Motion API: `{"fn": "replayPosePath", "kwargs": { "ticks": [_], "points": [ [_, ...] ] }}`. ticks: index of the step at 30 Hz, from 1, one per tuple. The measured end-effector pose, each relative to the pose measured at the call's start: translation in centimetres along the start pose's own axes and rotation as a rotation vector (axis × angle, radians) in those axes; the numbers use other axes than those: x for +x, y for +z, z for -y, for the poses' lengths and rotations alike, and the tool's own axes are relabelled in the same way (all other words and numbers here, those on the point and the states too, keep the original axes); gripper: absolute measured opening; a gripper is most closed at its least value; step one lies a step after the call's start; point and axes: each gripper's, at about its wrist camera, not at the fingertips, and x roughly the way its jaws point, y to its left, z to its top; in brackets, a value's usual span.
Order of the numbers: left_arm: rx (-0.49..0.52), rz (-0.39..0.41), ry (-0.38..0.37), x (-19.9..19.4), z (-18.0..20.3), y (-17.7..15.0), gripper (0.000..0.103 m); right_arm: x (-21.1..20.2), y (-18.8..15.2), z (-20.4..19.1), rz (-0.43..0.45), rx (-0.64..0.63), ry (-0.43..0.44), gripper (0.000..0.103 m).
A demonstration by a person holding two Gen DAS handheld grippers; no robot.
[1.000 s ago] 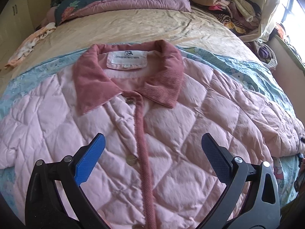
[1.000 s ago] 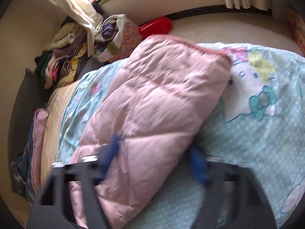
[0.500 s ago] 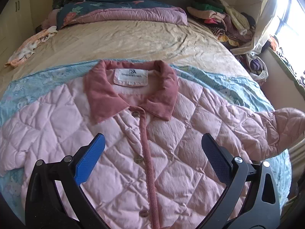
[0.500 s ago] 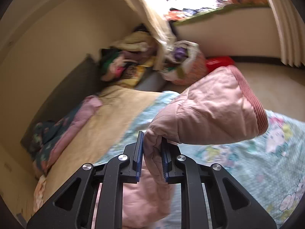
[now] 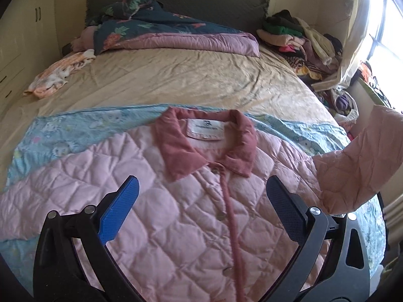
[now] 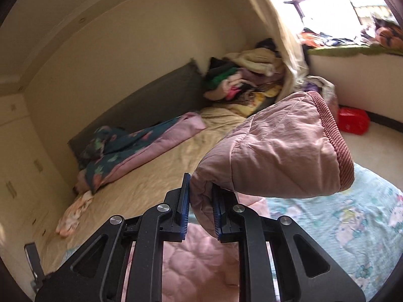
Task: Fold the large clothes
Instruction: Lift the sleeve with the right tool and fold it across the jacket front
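Between the right gripper's (image 6: 200,207) jaws, jacket sleeve (image 6: 272,156) pinched.

- The jacket (image 5: 156,201) is lying front up on the sheet (image 5: 65,136) at the near end of the bed (image 5: 176,75), its collar (image 5: 206,146) pointing toward the headboard (image 5: 201,7).
- The quilt (image 5: 161,32) is lying bunched along the headboard, with a small cloth (image 5: 58,73) lying to its left.
- The clothes pile (image 5: 299,40) is sitting at the bed's far right corner, beside the curtain (image 5: 352,37).
- The left gripper (image 5: 199,214) is hovering above the jacket's chest.
- The right gripper (image 6: 200,216) is holding the sleeve (image 6: 277,156) up off the bed, at the jacket's right.
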Motion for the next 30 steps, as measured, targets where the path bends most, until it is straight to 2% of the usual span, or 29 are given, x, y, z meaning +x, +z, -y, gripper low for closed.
{"fn": "replayPosePath", "kwargs": {
  "ticks": [15, 21, 30],
  "points": [
    [-0.110, 0.021, -0.039, -1.6, -7.3, 0.2, 0.095, 3.2, -2.1, -10.5, -0.069, -0.126, 0.132, 0.015],
    [-0.182, -0.002, -0.078, -0.8, -9.8, -0.3, 0.095, 4.6, -4.5, -13.5, -0.102, -0.155, 0.173, 0.015],
    [-0.203, -0.016, -0.084, 0.4, -11.5, -1.6, 0.095, 7.8, -9.3, -17.3, -0.186, -0.196, 0.200, 0.015]
  ]
}}
